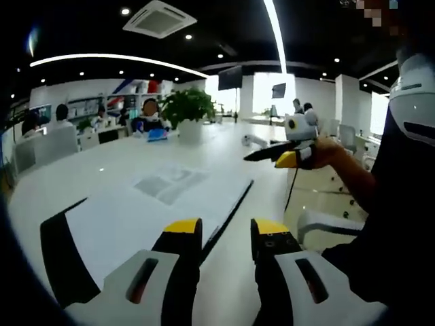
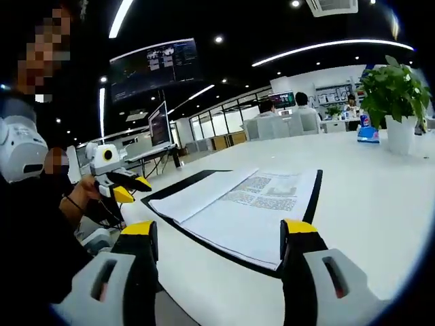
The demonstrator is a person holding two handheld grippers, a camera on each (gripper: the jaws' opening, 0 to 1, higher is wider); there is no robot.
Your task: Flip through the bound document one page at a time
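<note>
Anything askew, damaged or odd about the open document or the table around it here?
Nothing stands out. The bound document lies open and flat on the white table, pages uncreased as far as visible. The potted plant stands upright. Both hand-held grippers, left and right, are open, holding nothing.

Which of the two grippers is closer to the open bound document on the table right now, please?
The right gripper: its open jaws hang over the near edge of the bound document. The left gripper is held off past the table edge, beside the person.

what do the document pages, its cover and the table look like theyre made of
Pages: matte white paper, printed text, lying flat. Cover: thin black sheet, probably plastic or card; too blurred to say. Table: smooth white top with a soft sheen, likely laminate.
</note>
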